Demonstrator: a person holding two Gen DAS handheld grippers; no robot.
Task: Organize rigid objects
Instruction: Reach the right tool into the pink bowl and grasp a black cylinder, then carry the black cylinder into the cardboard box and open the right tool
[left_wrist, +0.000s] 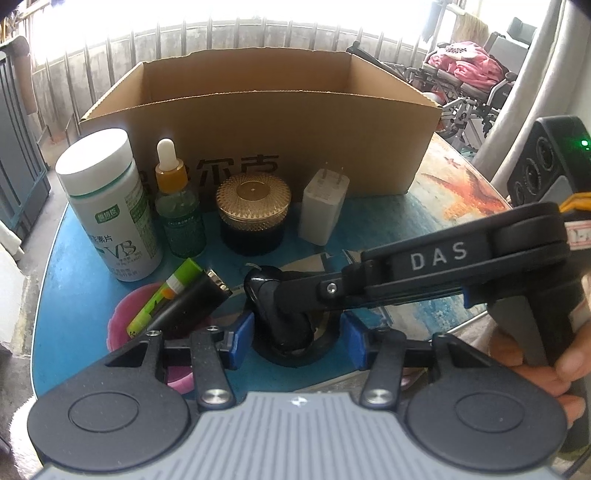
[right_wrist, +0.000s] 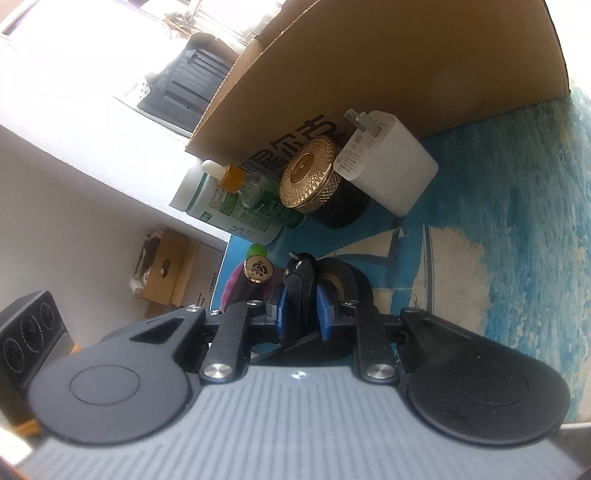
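Centrally, at the near edge of the blue sea-painted desk (left_wrist: 74, 280), the left tongs (left_wrist: 297, 336) stand with their blue pads (left_wrist: 242, 332) on either side of a black roll of tape (left_wrist: 295, 356). Whether the pads press on the roll or only flank it cannot be told.

The right tongs (right_wrist: 303, 314) reach in from the right, held by a person's hand (left_wrist: 535, 354). They are pinching a small glossy black object (right_wrist: 295, 284) of unclear kind. It sits directly over the roll, and contact between the two cannot be made out.

Left of the roll, a pink bowl (left_wrist: 125, 317) holds a green lip-balm tube (left_wrist: 162, 299) and a black tube with a gold end (left_wrist: 192, 306), both lying tilted.

Behind these, four things stand upright in a row just in front of an open brown cardboard box (left_wrist: 258, 129). From left to right they are:
- a white pill bottle with a green label (left_wrist: 107, 206);
- a green glass dropper bottle with an amber collar (left_wrist: 177, 210);
- a dark jar with a ribbed gold lid (left_wrist: 253, 218);
- a white wall charger with its prongs up (left_wrist: 325, 210).
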